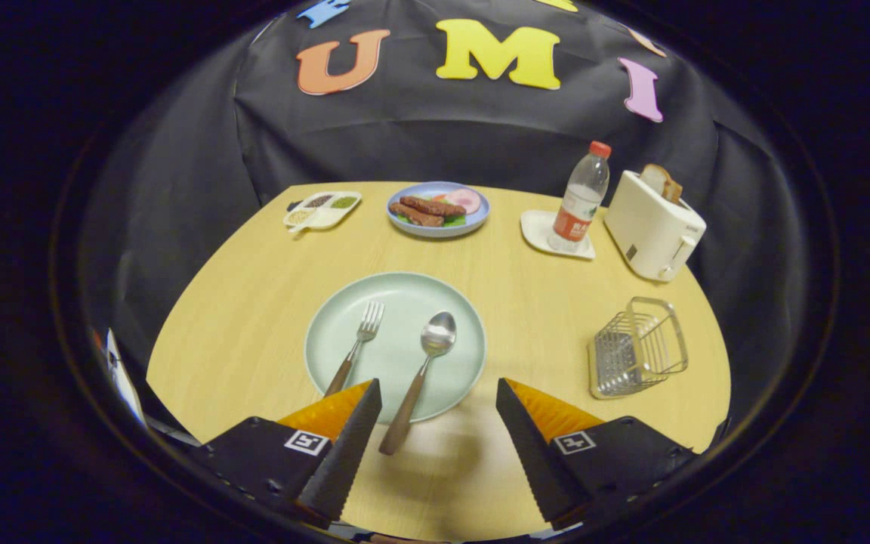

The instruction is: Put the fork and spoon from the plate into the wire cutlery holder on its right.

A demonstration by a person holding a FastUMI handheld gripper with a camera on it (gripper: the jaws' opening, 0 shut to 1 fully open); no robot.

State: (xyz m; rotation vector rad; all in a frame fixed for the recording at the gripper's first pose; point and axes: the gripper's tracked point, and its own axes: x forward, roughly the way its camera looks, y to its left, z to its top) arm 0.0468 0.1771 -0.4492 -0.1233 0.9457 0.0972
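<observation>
While you hold the gripper (439,393) above the near edge of the worktop (254,302), its two fingers stand wide apart with nothing between them but bare wood and the near rim of the plate. In the gripper view, the pale green plate (405,302) lies just ahead of the fingertips, in the middle of the round, light wooden worktop. On it you see the fork (358,344) on the left side, tines pointing away from you, its brown handle running back toward the left finger and disappearing behind that finger's tip. The spoon (421,374) lies beside the fork on the plate, the two apart, its bowl near the plate's middle. Its brown handle crosses the plate's near rim and ends over the worktop, just beside the inner edge of the left finger; whether it touches that finger you cannot tell.

To the right of the plate, well apart from it and ahead of the right finger, the wire cutlery holder (637,347) stands on the worktop, nothing showing inside it. Beyond the holder a white toaster (652,227) carries slices of bread in its slots. Left of the toaster a plastic water bottle (580,200) with a red cap stands upright on a small white coaster (537,227). Farther left, at the far edge, a blue plate of sausages (439,208) sits beyond the green plate, and a white divided condiment tray (322,209) lies left of that.
</observation>
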